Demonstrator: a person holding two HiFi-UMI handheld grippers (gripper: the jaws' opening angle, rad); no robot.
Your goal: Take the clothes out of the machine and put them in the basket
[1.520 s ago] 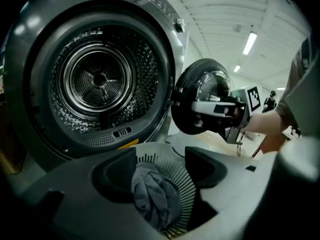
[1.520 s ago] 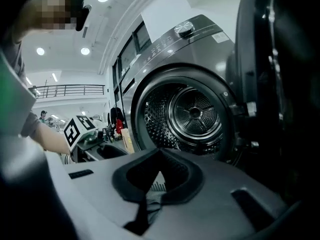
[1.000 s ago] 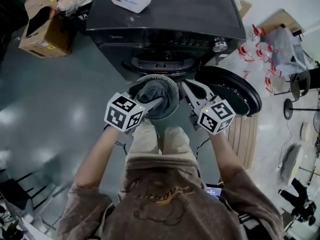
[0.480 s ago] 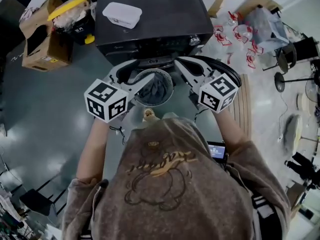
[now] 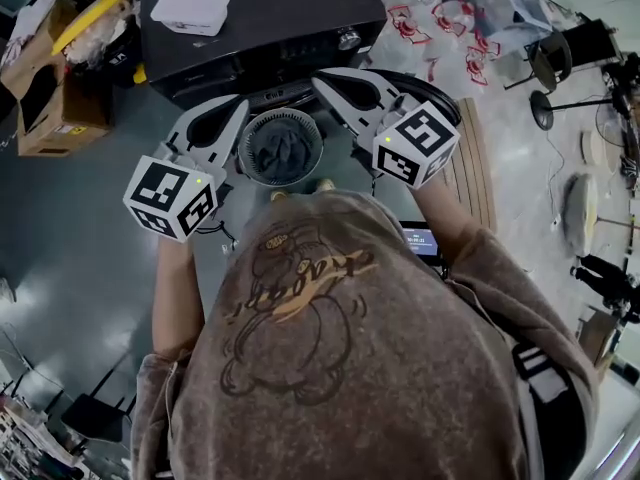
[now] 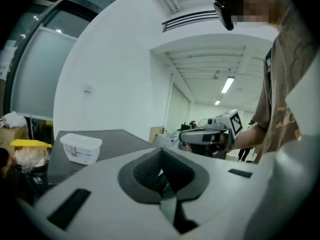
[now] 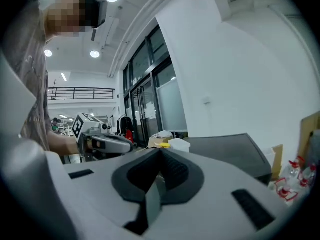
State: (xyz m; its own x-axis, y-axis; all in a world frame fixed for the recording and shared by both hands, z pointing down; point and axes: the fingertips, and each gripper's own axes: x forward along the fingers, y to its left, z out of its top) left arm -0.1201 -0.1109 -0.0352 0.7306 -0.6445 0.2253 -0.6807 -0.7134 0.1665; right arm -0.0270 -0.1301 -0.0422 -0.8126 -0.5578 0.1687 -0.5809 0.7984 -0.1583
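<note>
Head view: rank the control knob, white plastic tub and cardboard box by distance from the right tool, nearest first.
1. Control knob: on the machine front panel, beside the right tool.
2. White plastic tub: machine top, further left.
3. Cardboard box: far left, past the machine.

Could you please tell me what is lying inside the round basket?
The basket holds crumpled dark grey clothes. They cover its bottom, so anything beneath them cannot be seen.
</note>
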